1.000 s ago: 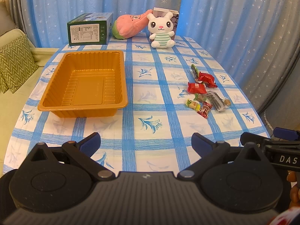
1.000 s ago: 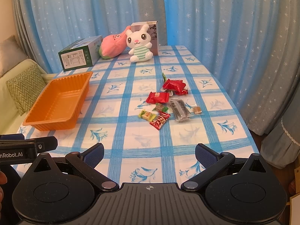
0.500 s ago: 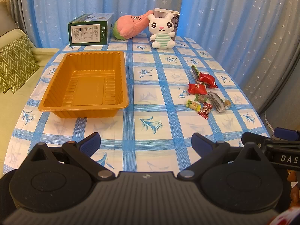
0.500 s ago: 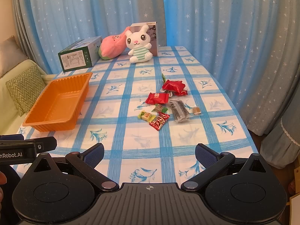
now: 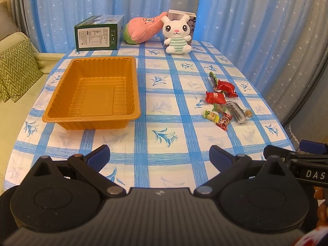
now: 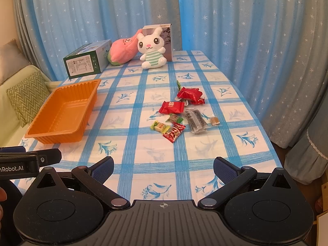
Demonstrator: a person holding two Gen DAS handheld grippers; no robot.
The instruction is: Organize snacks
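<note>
Closest in, the left hand-held gripper (image 5: 159,154) hangs over the near edge of the worktop (image 5: 164,139) with its blue-padded fingers spread wide, nothing between them. Same deal with the right hand-held gripper (image 6: 163,167): fingers far apart, holding nothing, sitting low over the checked blue-and-white cloth. Each one pokes into the edge of the other's view, so they're side by side.

Bit further out on the left side sits the orange tray (image 5: 90,119), with nothing in it. Well apart from it on the right is the snack pile (image 6: 182,112), all loose on the cloth: a red-wrapped candy (image 6: 174,132) and a yellow-green candy (image 6: 160,126) nearest, a dark bar in clear wrap (image 6: 194,120) beside them, a small brown sweet (image 6: 214,121) just right of that, then a flat red packet (image 6: 171,107) and a crumpled red wrapper (image 6: 189,95) behind.

At the far end, a green box (image 5: 97,33) lies on its side, a pink plush (image 5: 143,30) next to it, and a white bunny plush (image 5: 177,34) sitting upright in front of a small carton (image 6: 166,39). Blue starry curtains (image 6: 225,20) behind everything, a sofa with a zigzag cushion (image 5: 17,67) off to the left.
</note>
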